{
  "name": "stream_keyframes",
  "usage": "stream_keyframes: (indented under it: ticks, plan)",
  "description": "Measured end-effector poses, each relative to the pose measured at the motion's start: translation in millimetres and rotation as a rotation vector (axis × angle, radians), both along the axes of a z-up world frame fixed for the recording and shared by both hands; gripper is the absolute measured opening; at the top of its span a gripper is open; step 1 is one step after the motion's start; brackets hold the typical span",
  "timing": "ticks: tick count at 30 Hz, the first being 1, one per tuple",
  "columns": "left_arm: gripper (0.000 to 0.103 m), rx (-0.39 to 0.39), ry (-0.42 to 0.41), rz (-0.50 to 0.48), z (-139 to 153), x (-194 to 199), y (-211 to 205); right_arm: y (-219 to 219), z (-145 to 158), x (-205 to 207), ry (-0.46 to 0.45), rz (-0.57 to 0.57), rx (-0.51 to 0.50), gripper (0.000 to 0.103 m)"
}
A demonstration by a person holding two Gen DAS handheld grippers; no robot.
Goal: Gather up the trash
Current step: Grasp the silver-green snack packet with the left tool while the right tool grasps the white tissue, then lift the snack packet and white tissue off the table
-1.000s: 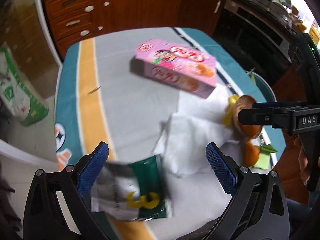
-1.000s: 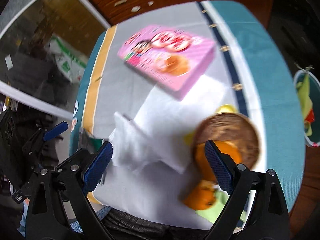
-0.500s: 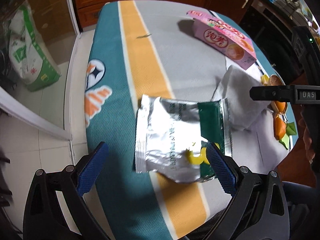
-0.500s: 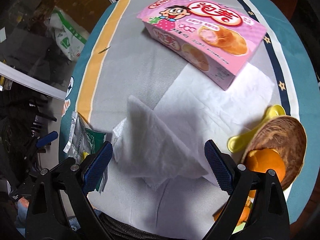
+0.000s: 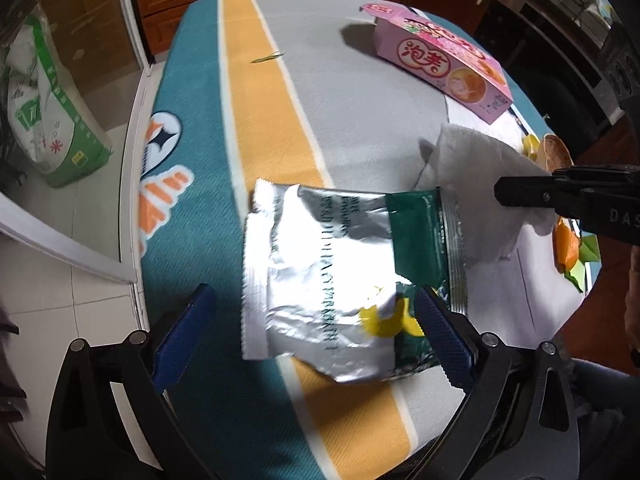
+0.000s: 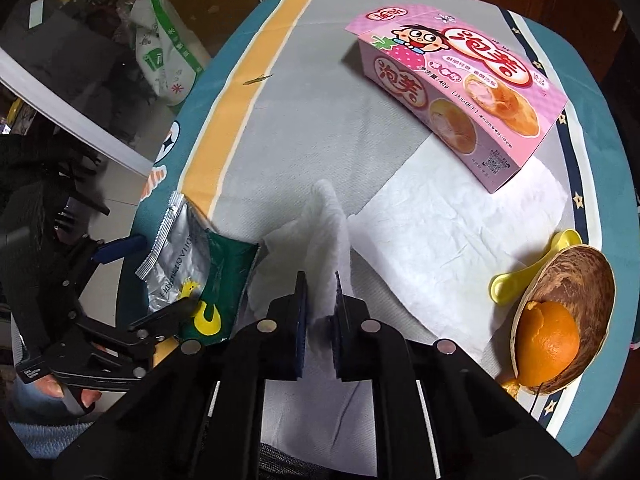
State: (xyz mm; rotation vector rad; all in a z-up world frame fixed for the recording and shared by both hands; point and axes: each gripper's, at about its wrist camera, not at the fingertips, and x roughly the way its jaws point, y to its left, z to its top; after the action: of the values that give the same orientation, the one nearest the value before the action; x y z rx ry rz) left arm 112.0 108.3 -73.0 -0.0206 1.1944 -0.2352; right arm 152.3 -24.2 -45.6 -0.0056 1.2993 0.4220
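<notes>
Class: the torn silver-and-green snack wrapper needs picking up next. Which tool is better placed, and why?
The left tool: its open fingers already straddle the silver-and-green foil wrapper. The right tool is shut on the crumpled white paper towel.

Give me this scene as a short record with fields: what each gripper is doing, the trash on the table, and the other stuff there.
right gripper: shut on the crumpled white paper towel, pinching a raised fold
left gripper: open, jaws wide on either side of the silver and green foil snack wrapper
foil snack wrapper: lying flat, empty-looking, across the yellow stripe of the teal and grey tablecloth
other trash: pink cardboard snack box, orange peel in a brown shell-shaped bowl
other items: yellow plastic spoon beside the bowl
</notes>
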Motion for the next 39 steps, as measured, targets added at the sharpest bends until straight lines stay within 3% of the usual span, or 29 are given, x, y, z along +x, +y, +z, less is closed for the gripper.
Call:
stream_keyframes:
  ticks: [10,13,14,15,16,17,19,29,32,35,37,39]
  plan:
    - [0.098,0.09,-0.048,-0.126,-4.9,-3.3,-50.3,-9.9,-16.7,-2.6,0.057,-0.028,0.034,0.023]
    - [0.07,0.112,-0.092,-0.147,0.4,-9.5,-60.6,-15.5,-17.8,-2.7,0.059,-0.046,0.038,0.023]
    - [0.05,0.112,-0.096,-0.143,2.2,-10.5,-61.4,-18.6,-17.1,-2.6,0.054,-0.057,0.039,0.021]
    - [0.022,0.116,-0.098,-0.122,5.2,-9.1,-59.4,-21.4,-15.2,-3.0,0.047,-0.065,0.036,0.018]
    - [0.009,0.114,-0.092,-0.106,6.0,-7.7,-56.9,-25.9,-12.5,-3.2,0.035,-0.075,0.037,0.01]
    - [0.002,0.103,-0.077,-0.09,6.4,-5.3,-52.6,-31.5,-9.1,-3.4,0.023,-0.086,0.042,0.008]
    - [0.0,0.052,-0.044,-0.063,7.6,-2.1,-43.4,-37.1,-3.4,-2.7,0.014,-0.101,0.071,0.008]
    - [0.0,0.05,-0.138,-0.025,54.7,-1.3,-44.8,-68.3,37.2,-2.0,-0.076,-0.144,0.156,0.008]
    - [0.0,0.065,-0.167,-0.057,67.3,1.3,-52.2,-78.3,46.5,0.1,-0.101,-0.151,0.162,0.008]
    - [0.003,0.026,-0.123,-0.123,62.0,4.2,-58.0,-85.3,44.6,-0.6,-0.094,-0.154,0.168,0.008]
    - [0.015,0.021,-0.072,-0.168,52.2,2.9,-62.1,-86.9,41.6,-4.8,-0.091,-0.152,0.168,0.008]
    - [0.064,0.022,-0.028,-0.199,44.0,-6.9,-64.3,-88.3,38.6,-7.5,-0.083,-0.152,0.174,0.008]
